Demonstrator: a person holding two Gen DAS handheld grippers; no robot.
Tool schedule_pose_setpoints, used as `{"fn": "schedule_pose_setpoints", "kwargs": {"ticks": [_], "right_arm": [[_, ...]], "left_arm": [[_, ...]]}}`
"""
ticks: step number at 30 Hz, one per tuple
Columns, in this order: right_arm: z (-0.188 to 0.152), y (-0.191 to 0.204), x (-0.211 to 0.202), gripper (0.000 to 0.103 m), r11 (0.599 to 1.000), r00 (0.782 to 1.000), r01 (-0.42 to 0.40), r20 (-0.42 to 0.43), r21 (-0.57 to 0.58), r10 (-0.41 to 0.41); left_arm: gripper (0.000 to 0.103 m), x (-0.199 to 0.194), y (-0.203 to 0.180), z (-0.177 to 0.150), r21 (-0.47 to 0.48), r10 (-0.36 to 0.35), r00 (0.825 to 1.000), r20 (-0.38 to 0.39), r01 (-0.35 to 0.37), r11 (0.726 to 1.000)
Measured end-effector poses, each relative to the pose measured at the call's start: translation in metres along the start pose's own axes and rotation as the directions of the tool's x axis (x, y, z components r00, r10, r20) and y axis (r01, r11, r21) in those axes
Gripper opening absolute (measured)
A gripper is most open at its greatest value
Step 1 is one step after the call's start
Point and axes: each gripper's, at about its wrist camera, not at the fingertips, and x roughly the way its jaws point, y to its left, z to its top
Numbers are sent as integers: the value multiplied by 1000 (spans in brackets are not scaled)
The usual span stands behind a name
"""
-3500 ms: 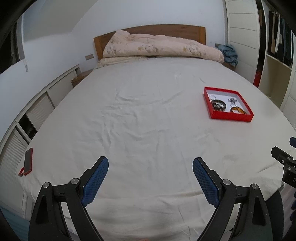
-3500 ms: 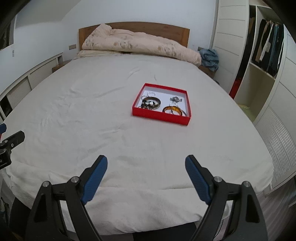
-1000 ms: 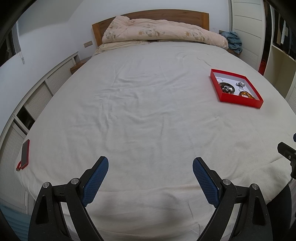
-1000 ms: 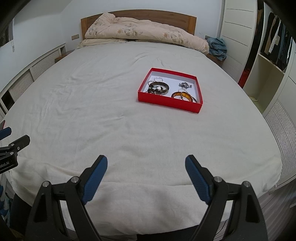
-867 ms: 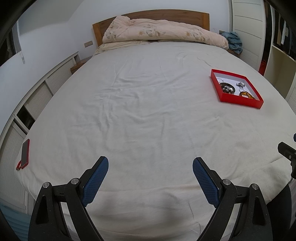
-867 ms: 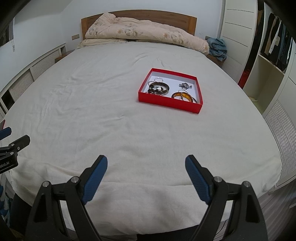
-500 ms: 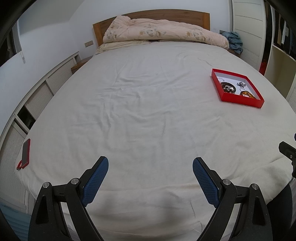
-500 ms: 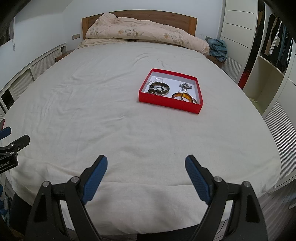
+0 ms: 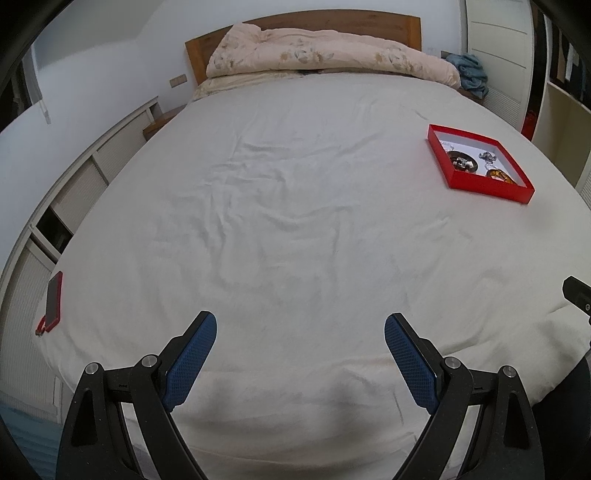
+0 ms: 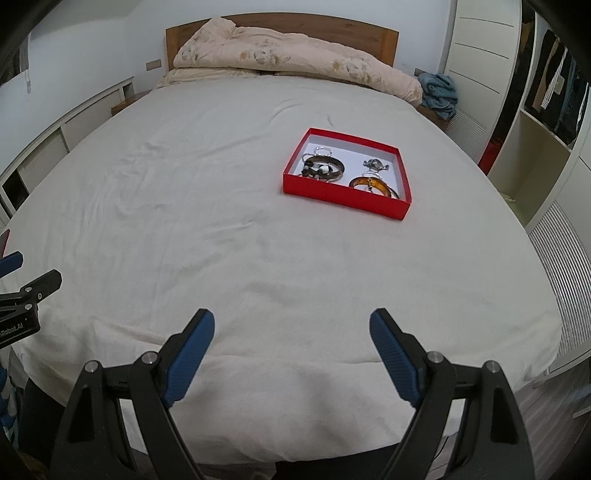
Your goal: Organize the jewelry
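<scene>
A shallow red box (image 10: 343, 194) with a white floor lies on the white bed, right of centre; it also shows in the left wrist view (image 9: 480, 182). Inside it lie a dark bracelet (image 10: 325, 166), an amber bangle (image 10: 373, 184), a small silver piece (image 10: 375, 164) and a thin silver ring (image 10: 323, 150). My left gripper (image 9: 300, 332) is open and empty over the bed's near edge, far left of the box. My right gripper (image 10: 291, 328) is open and empty, well short of the box.
A rolled duvet (image 10: 295, 59) lies along the wooden headboard (image 10: 280, 27). A red-cased phone (image 9: 53, 295) lies at the bed's left edge. A wardrobe with open shelves (image 10: 535, 122) stands on the right. A blue cloth (image 10: 439, 92) sits on the bedside table.
Both views have shifted slightly forward over the bed since 3.5 s ago; in the last second almost nothing moved. Both grippers stay open.
</scene>
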Motion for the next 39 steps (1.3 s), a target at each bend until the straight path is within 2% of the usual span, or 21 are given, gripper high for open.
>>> {"fn": "schedule_pose_setpoints", "kwargs": {"ticks": [26, 39], "right_arm": [[-9, 20, 8, 85, 1000, 999, 11, -52, -24, -13], [-14, 18, 3, 85, 1000, 999, 11, -52, -14, -12]], "left_arm": [[92, 16, 15, -13, -31, -32, 998, -59, 31, 999], [91, 11, 17, -18, -38, -32, 998, -52, 30, 999]]}}
